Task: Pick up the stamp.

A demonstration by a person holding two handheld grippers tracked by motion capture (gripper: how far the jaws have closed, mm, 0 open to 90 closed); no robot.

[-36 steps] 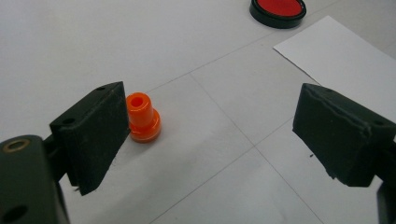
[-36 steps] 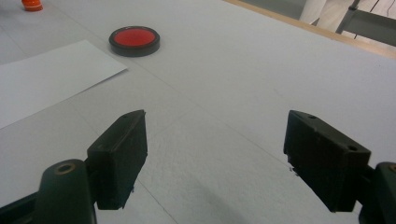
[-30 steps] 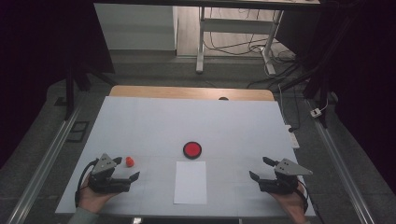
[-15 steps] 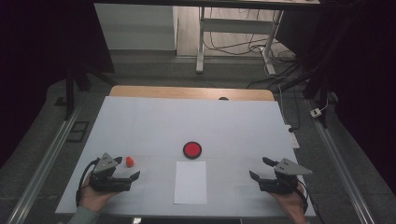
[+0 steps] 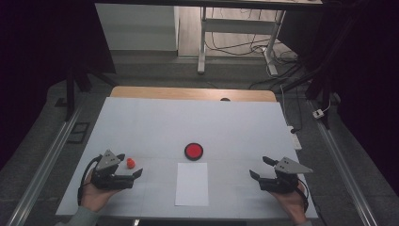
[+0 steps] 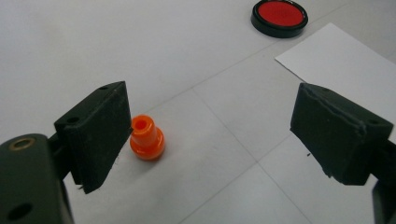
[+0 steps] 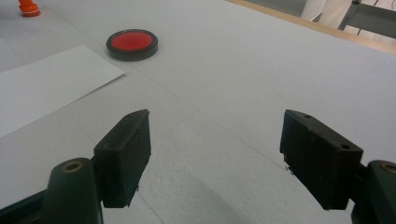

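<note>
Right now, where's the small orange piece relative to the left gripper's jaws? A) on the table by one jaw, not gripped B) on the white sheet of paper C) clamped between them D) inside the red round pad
A: the orange piece stands on the table next to one jaw of the left gripper, whose jaws are wide open with nothing between them.

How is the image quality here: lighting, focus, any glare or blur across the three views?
High view: dim, surroundings nearly black, table evenly lit, sharp. Left gripper view: bright; orange stamp crisp, the near jaws of the left hand-held gripper slightly soft. Right gripper view: soft shadow under the right hand-held gripper, no glare.
</note>
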